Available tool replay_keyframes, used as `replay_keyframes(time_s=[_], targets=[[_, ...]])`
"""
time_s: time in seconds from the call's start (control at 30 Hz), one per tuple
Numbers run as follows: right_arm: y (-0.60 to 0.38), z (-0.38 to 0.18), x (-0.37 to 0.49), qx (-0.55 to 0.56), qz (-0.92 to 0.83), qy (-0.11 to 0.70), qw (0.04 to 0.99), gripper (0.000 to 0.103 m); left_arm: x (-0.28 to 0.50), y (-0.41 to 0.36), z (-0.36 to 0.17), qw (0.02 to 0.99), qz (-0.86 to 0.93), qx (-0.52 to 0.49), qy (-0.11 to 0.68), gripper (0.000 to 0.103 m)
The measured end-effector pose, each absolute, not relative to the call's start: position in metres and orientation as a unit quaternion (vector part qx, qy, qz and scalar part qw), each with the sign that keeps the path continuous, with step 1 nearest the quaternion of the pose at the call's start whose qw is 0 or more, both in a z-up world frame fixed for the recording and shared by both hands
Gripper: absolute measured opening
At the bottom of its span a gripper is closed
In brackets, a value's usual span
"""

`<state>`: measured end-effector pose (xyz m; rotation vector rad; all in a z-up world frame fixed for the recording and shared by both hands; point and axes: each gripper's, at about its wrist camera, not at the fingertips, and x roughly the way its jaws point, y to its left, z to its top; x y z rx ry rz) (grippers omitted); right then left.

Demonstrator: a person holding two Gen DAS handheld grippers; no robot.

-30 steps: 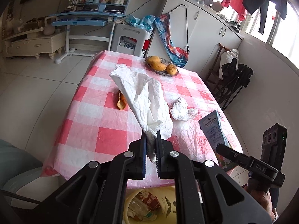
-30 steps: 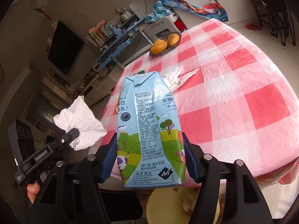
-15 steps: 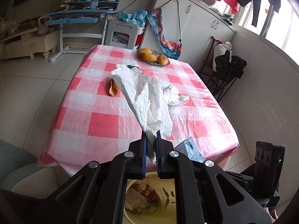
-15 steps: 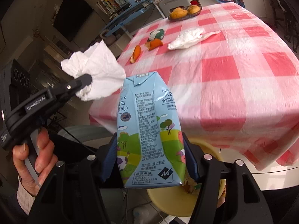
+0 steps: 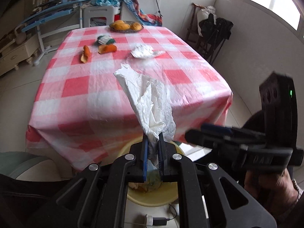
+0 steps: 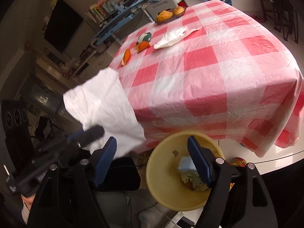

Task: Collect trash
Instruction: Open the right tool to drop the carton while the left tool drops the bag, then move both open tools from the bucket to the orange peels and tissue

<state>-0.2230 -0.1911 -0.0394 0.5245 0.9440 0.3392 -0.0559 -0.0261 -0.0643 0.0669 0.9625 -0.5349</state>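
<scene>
My left gripper (image 5: pixel 153 142) is shut on a white paper napkin (image 5: pixel 148 102) and holds it over the yellow trash bin (image 5: pixel 152 197) in front of the table; the napkin also shows in the right wrist view (image 6: pixel 106 106). My right gripper (image 6: pixel 152 148) is open and empty above the bin (image 6: pixel 161 171). The blue milk carton (image 6: pixel 187 167) lies inside the bin with other scraps. On the pink checked tablecloth (image 6: pixel 218 76) lie a crumpled white tissue (image 6: pixel 172 36), two orange peels (image 6: pixel 126 56) (image 6: pixel 142 46) and a green-white wrapper (image 6: pixel 144 37).
A bowl of mangoes (image 5: pixel 125 26) stands at the table's far end. A blue desk (image 5: pixel 53 13) and white cabinets (image 5: pixel 182 3) line the back of the room. A grey-green seat (image 5: pixel 20 163) is at lower left. A cable and charger (image 5: pixel 157 220) lie on the floor by the bin.
My right gripper opened and the milk carton dropped into the bin. Both grippers moved back from the table and down over the bin; the left still holds the napkin.
</scene>
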Motion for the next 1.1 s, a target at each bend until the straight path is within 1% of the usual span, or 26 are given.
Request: replay_keyframes(time_s=[0.1, 0.17, 0.23, 0.3, 0.37, 0.43, 0.63, 0.8, 0.97, 1.1], targets=[[-0.201, -0.034, -0.227, 0.269, 0.151, 0.422, 0.853, 0.076, -0.073, -0.038, -0.071, 0.844, -0.263, 0.066, 0.463, 0.010], [-0.209, -0.032, -0.229, 0.282, 0.141, 0.408, 0.857, 0.079, -0.082, -0.042, -0.069, 0.845, -0.268, 0.079, 0.455, 0.016], [-0.215, -0.031, -0.231, 0.295, 0.132, 0.400, 0.858, 0.080, -0.086, -0.041, -0.063, 0.854, -0.263, 0.080, 0.441, 0.029], [-0.218, -0.031, -0.229, 0.306, 0.126, 0.397, 0.856, 0.080, -0.085, -0.035, -0.058, 0.862, -0.259, 0.068, 0.430, 0.035], [-0.220, -0.032, -0.229, 0.307, 0.120, 0.396, 0.857, 0.080, -0.082, -0.030, -0.054, 0.873, -0.242, 0.059, 0.420, 0.038], [-0.217, -0.031, -0.228, 0.302, 0.119, 0.394, 0.860, 0.080, -0.077, -0.023, -0.052, 0.885, -0.212, 0.056, 0.410, 0.042], [-0.203, -0.029, -0.227, 0.262, 0.126, 0.399, 0.870, 0.080, -0.055, 0.008, -0.049, 0.904, -0.140, 0.001, 0.403, 0.051], [-0.192, -0.031, -0.225, 0.233, 0.132, 0.406, 0.874, 0.080, -0.044, 0.027, -0.051, 0.903, -0.115, -0.043, 0.411, 0.055], [-0.182, -0.035, -0.222, 0.208, 0.138, 0.415, 0.875, 0.080, -0.040, 0.031, -0.054, 0.905, -0.100, -0.049, 0.409, 0.057], [-0.176, -0.035, -0.222, 0.192, 0.142, 0.417, 0.877, 0.080, -0.041, 0.031, -0.053, 0.911, -0.088, -0.043, 0.401, 0.061]])
